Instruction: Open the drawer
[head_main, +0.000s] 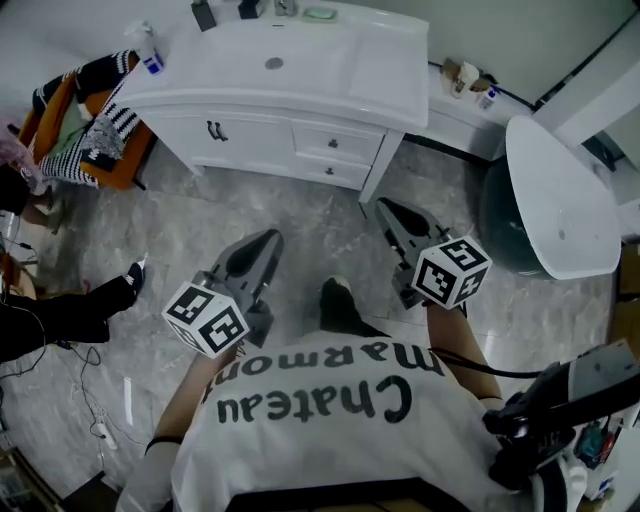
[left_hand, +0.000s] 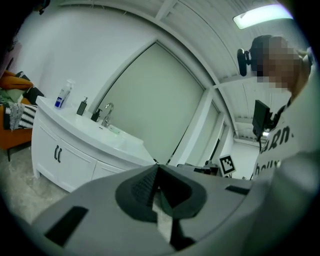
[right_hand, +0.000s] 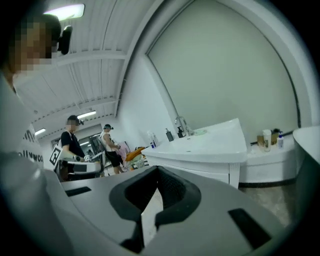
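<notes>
A white vanity (head_main: 300, 70) with a sink stands ahead of me in the head view. Its right part holds two small drawers, an upper one (head_main: 335, 143) and a lower one (head_main: 329, 171), both closed, each with a dark knob. My left gripper (head_main: 272, 236) hovers over the floor well short of the cabinet, jaws shut and empty. My right gripper (head_main: 381, 204) is a little nearer, just below the vanity's right corner leg, and also looks shut and empty. The left gripper (left_hand: 157, 166) faces the vanity (left_hand: 55, 150). The right gripper (right_hand: 158, 168) faces the vanity's end (right_hand: 200, 150).
Two cabinet doors with dark handles (head_main: 215, 130) sit left of the drawers. An orange chair with striped cloth (head_main: 85, 120) stands at the left and a white oval tub (head_main: 560, 200) at the right. Another person's leg (head_main: 90, 300) reaches in from the left. My own shoe (head_main: 335, 300) is between the grippers.
</notes>
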